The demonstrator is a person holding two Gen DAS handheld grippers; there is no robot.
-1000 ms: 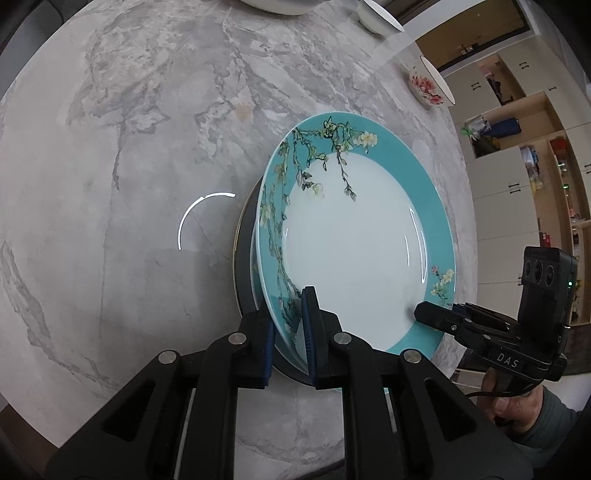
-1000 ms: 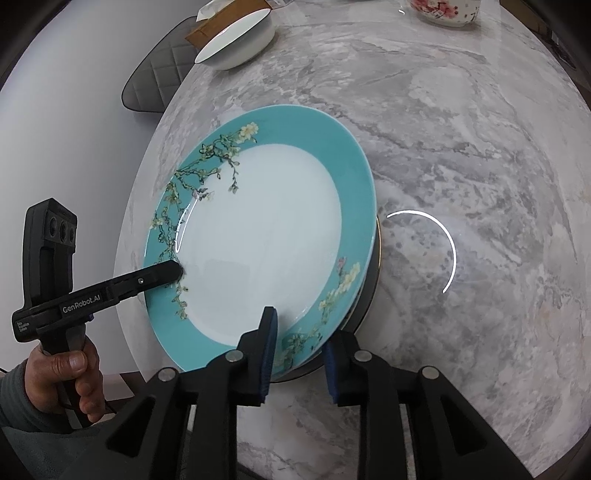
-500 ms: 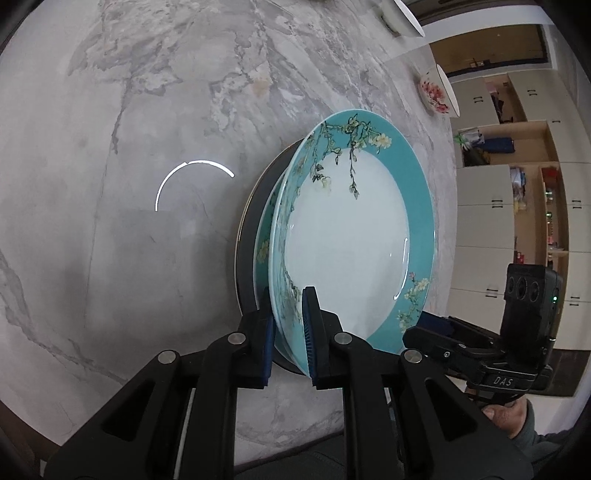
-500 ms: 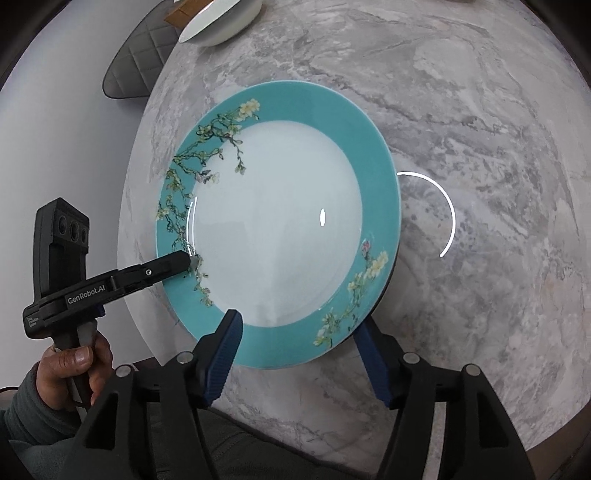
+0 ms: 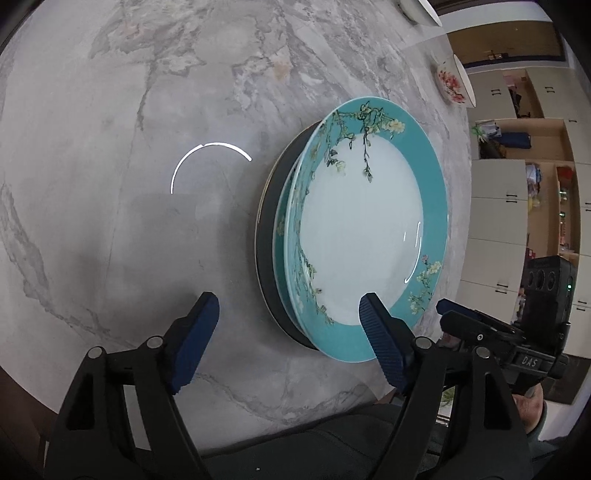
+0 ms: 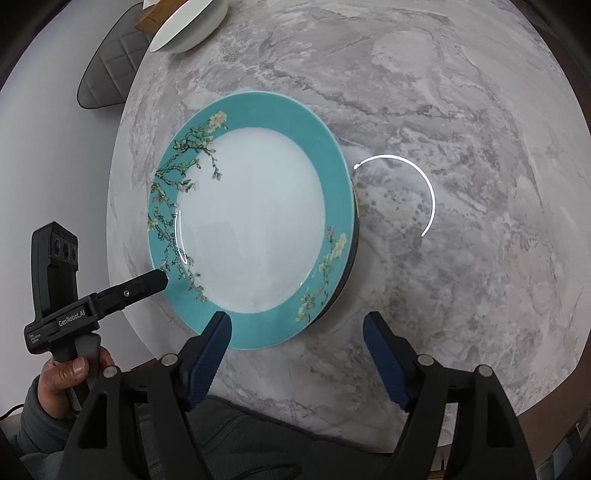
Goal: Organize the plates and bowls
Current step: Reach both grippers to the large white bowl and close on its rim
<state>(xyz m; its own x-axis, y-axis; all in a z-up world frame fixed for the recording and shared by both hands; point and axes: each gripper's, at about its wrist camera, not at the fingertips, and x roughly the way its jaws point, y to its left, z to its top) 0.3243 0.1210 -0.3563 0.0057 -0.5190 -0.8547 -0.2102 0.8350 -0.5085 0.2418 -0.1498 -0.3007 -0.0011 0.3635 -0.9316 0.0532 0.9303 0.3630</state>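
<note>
Now, jaws: both grippers, left (image 5: 288, 334) and right (image 6: 297, 349), released, holding nothing.
Stack: plates (image 6: 255, 221) on desk (image 6: 461, 147), ahead between both grippers.

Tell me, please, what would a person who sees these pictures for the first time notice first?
First the teal plate with flowering branches, lying on top of a stack near the edge of the grey marble table. Then the blue-padded left gripper and right gripper, both open before it. Far off stands a white bowl.

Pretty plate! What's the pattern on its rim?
Teal rim with blossoming branches around a white centre on the top plate; clearest in the right wrist view.
</note>
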